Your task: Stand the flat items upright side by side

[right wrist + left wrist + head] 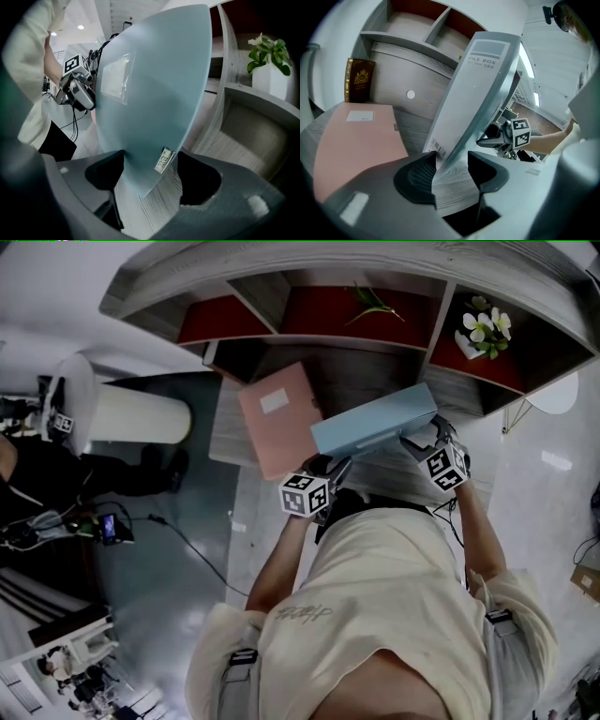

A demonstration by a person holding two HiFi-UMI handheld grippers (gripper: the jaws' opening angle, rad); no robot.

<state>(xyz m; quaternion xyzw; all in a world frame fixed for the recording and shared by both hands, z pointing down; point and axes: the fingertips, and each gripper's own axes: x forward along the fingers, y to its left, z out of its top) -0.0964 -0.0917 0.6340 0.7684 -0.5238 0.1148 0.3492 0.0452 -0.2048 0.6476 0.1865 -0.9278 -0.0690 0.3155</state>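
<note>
The right gripper (152, 161) pinches one lower corner of the pale blue slab-shaped file box (375, 423). The left gripper (452, 161) has its jaws spread loosely about the opposite corner, so the file box is tilted on edge over the grey wood-grain desk top (412, 126), just beside the pink flat folder (278, 418). Task status, as judged: early. The file box is not yet set upright, the pink flat folder lies flat, and only a dark brown book (359, 80) stands at the back. The file box looks rigid, with a printed spine, a barcode sticker and a clear label pocket.
</note>
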